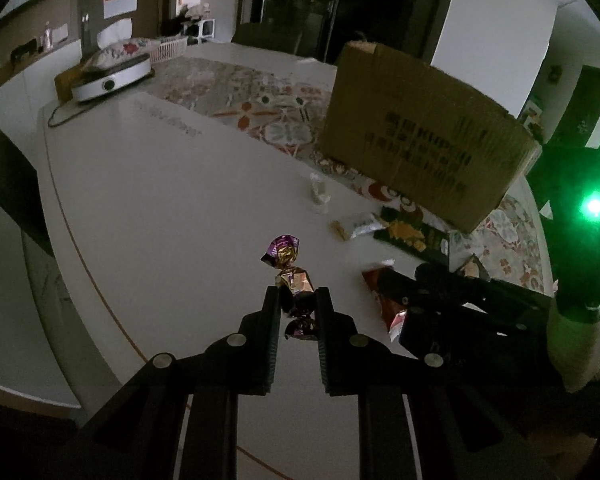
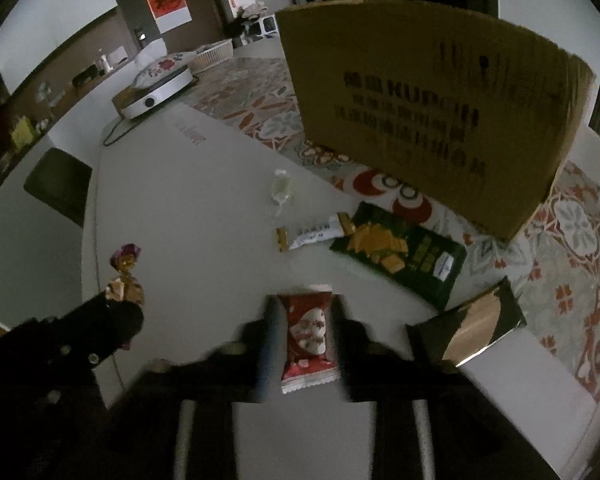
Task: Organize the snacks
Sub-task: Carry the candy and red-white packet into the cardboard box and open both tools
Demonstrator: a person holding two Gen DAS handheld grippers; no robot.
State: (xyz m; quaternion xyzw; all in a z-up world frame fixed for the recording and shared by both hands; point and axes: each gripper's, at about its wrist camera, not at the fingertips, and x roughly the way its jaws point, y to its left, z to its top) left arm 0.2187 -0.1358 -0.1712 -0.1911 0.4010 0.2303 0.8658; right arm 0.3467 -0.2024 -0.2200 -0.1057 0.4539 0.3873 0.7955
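Observation:
My left gripper (image 1: 298,294) is shut on a purple and gold wrapped candy (image 1: 296,284), which sticks out past the fingertips. It also shows in the right wrist view (image 2: 124,276). My right gripper (image 2: 306,312) has its fingers on both sides of a red snack packet (image 2: 307,336) lying on the white table (image 2: 188,208); the fingers are blurred. A brown cardboard box (image 2: 432,100) stands behind. A green cracker packet (image 2: 400,254), a white bar (image 2: 312,234) and a clear wrapped sweet (image 2: 281,192) lie in front of it.
A dark foil packet (image 2: 468,328) lies to the right of my right gripper. A patterned cloth (image 2: 572,240) lies under the box. A round white appliance (image 2: 160,88) and a white basket (image 2: 214,54) stand at the far end. The table edge runs along the left.

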